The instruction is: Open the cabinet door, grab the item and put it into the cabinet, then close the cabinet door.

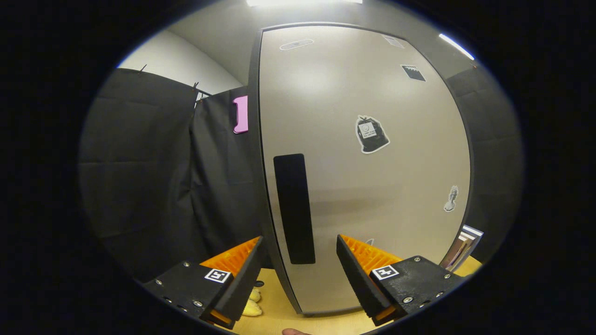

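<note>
We see one claw (298, 253) with its two fingers spread apart, one closed cabinet door (363, 153) just ahead at twelve o'clock, one dark handle (293, 209) between them, one yellow item (252, 304) on the tabletop (279, 311) at seven o'clock, three stickers on the door

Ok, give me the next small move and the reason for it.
Probably ease forward and close on the door's left edge beside the dark handle strip. The cabinet door looks shut, and the gripper is open with that edge and strip between its jaws.
</note>
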Motion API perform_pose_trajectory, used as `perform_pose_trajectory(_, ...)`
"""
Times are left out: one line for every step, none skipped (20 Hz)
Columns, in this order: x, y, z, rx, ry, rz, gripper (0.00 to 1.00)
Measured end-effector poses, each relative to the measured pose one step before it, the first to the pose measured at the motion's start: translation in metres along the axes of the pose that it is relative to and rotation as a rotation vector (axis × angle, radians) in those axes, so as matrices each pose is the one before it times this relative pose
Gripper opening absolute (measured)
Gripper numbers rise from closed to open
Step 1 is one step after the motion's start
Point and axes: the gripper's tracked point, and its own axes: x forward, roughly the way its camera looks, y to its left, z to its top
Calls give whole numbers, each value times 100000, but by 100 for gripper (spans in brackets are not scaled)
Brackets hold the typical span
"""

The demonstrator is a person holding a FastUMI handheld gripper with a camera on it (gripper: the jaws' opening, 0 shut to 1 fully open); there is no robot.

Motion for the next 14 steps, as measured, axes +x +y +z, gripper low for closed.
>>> perform_pose_trajectory(373,200,-169,-1463,317,148,94)
perform_pose_trajectory(327,224,-90,-1654,329,-145,94)
perform_pose_trajectory(226,171,-45,-1776,328,-44,93)
perform_pose_trajectory(120,83,169,-1904,28,-346,92)
perform_pose_trajectory(272,-136,96,-1528,-122,-769,89)
perform_pose_trajectory(211,-334,20,-1395,446,-1793,86)
perform_pose_trajectory(120,-265,-91,-861,1090,-1568,76)
perform_pose_trajectory(-60,-211,1,-539,782,-1687,70)
perform_pose_trajectory(137,-628,-59,-777,362,-2555,54)
perform_pose_trajectory(492,36,-105,1417,404,956,46)
perform_pose_trajectory(-461,143,50,719,338,746,41)
perform_pose_trajectory(-167,159,96,-837,727,970,35)
perform_pose_trajectory(166,-157,-121,-1730,634,465,34)
perform_pose_trajectory(-254,-22,15,-1832,617,59,33)
